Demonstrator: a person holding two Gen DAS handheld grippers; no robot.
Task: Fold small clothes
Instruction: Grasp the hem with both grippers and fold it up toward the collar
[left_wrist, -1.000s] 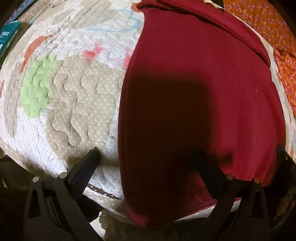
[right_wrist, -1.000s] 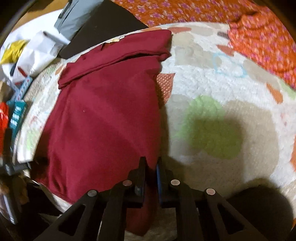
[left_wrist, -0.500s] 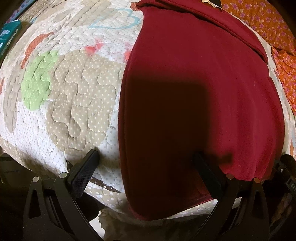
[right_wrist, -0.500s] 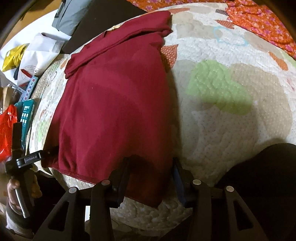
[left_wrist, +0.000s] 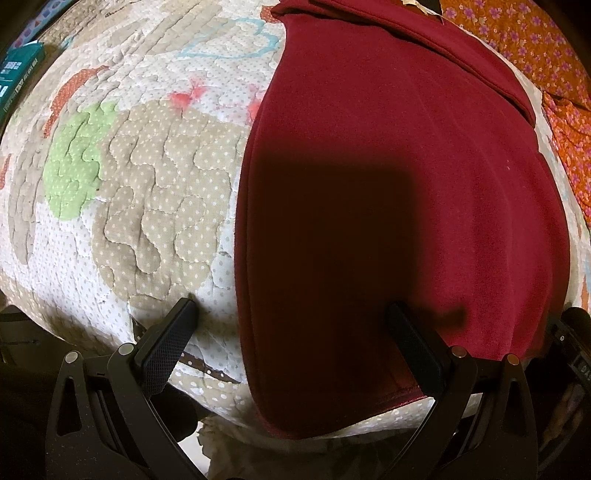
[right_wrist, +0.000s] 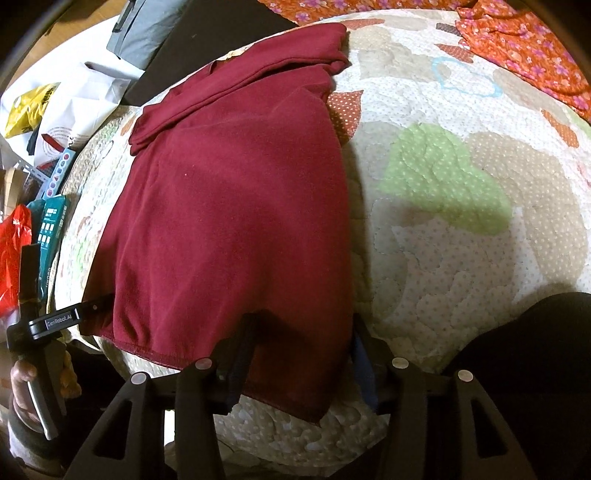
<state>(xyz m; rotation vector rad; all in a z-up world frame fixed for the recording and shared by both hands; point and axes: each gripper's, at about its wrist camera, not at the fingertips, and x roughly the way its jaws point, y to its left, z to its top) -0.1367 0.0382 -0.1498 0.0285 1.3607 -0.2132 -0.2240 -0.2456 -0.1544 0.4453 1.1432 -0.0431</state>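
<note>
A dark red garment (left_wrist: 388, 184) lies flat on a quilted patchwork cover (left_wrist: 147, 184), its top edge folded over at the far end. My left gripper (left_wrist: 291, 317) is open and empty, straddling the garment's left edge near the hem. In the right wrist view the same garment (right_wrist: 229, 206) lies left of centre. My right gripper (right_wrist: 303, 328) is open and empty, its fingers either side of the garment's near right corner. The left gripper (right_wrist: 70, 314) also shows there at the garment's left hem corner.
Orange floral cloth (left_wrist: 554, 74) lies beyond the garment, also seen in the right wrist view (right_wrist: 517, 40). A teal box (left_wrist: 18, 70) sits at the quilt's far left. Bags, boxes and a dark board (right_wrist: 207, 40) crowd the left side. My dark-clothed knee (right_wrist: 535, 369) is near right.
My right gripper has opened from shut and let go of the garment's corner, then drawn back a little. The left gripper stays open and almost still.
</note>
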